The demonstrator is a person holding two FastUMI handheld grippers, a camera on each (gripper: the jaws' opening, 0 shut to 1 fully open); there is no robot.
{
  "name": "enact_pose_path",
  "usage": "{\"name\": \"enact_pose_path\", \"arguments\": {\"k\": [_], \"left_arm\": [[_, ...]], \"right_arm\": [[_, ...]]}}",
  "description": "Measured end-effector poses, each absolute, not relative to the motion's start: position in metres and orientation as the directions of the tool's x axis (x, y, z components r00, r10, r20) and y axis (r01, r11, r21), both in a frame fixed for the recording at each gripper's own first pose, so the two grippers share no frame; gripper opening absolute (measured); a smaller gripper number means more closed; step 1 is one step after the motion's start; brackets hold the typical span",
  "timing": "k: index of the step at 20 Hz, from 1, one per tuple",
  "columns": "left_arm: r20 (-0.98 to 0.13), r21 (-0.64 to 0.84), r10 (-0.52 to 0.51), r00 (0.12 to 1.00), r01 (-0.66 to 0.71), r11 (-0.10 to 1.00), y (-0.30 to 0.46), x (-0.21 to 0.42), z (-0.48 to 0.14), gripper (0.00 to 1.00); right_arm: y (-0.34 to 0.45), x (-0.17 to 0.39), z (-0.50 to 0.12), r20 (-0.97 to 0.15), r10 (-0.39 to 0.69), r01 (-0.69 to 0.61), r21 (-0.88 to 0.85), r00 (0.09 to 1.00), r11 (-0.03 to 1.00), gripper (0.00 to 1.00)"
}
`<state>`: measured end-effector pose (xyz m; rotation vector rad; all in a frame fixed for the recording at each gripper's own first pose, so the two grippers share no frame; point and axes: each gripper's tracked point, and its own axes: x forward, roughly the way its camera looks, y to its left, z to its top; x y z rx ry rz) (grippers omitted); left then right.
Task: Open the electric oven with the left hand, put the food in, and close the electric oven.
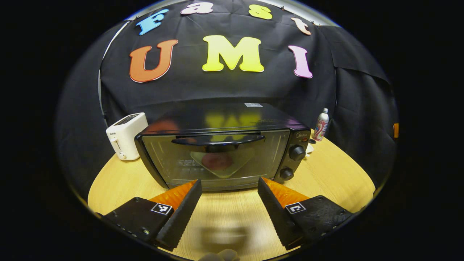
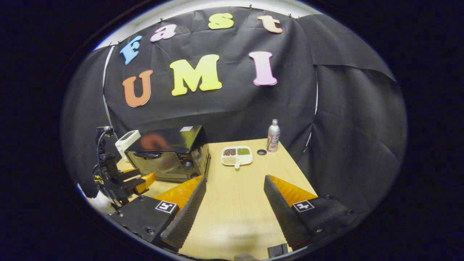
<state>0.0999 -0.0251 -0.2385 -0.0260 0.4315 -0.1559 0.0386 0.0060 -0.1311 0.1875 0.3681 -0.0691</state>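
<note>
a round wooden worktop (image 1: 326,170) holds the oven (image 1: 221,152), door closed. its long handle (image 1: 217,139) runs sideways, straight ahead of the left gripper (image 1: 230,188), fingers apart and empty. the right gripper (image 2: 235,186), also apart, points toward the food tray (image 2: 237,156).

Dim booth, glare on oven (image 1: 224,119) top, edges fisheye-bent

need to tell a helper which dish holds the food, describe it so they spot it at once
Start at the black oven on the wooden table. Beside its knob side, toward the tall can, lies a white tray. It alone is flat and split into compartments of dark, green and pale food.
</note>
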Motion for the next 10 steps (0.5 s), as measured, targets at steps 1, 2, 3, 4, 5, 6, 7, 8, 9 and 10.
{"name": "enact_pose_path", "arguments": {"k": [1,2,3,4,5,6,7,8,9,10], "left_arm": [[-0.413,-0.056,-0.154,0.898,0.143,0.988,-0.024,0.099,-0.237,0.97],[-0.41,-0.06,-0.158,0.898,0.146,0.987,-0.025,0.098,-0.237,0.97],[-0.408,-0.059,-0.153,0.9,0.141,0.988,-0.024,0.097,-0.236,0.97],[-0.407,-0.061,-0.154,0.9,0.141,0.988,-0.025,0.096,-0.235,0.97],[-0.405,-0.061,-0.151,0.902,0.138,0.989,-0.025,0.095,-0.235,0.97],[-0.4,-0.064,-0.155,0.903,0.141,0.988,-0.026,0.094,-0.232,0.97],[-0.396,-0.06,-0.152,0.906,0.139,0.988,-0.026,0.092,-0.23,0.97],[-0.389,-0.059,-0.153,0.909,0.141,0.988,-0.026,0.091,-0.227,0.97],[-0.383,-0.06,-0.156,0.91,0.144,0.988,-0.027,0.09,-0.225,0.97],[-0.381,-0.059,-0.154,0.912,0.143,0.988,-0.027,0.087,-0.222,0.97]], "right_arm": [[0.007,0.037,-0.131,-0.364,-0.032,0.1,0.17,0.931,0.98,1.0],[0.007,0.037,-0.13,-0.362,-0.03,0.098,0.17,0.932,0.981,0.96],[0.007,0.036,-0.131,-0.362,-0.031,0.098,0.168,0.932,0.981,0.96],[0.008,0.035,-0.13,-0.361,-0.03,0.096,0.168,0.932,0.981,0.96],[0.008,0.033,-0.13,-0.36,-0.03,0.096,0.167,0.933,0.981,1.0],[0.008,0.032,-0.128,-0.359,-0.03,0.095,0.164,0.933,0.982,1.0],[0.008,0.031,-0.128,-0.357,-0.032,0.095,0.161,0.934,0.982,1.0],[0.008,0.03,-0.126,-0.354,-0.033,0.095,0.159,0.935,0.983,1.0],[0.008,0.029,-0.126,-0.351,-0.035,0.096,0.158,0.936,0.983,0.96],[0.008,0.028,-0.123,-0.346,-0.035,0.095,0.159,0.938,0.983,0.96]]}}
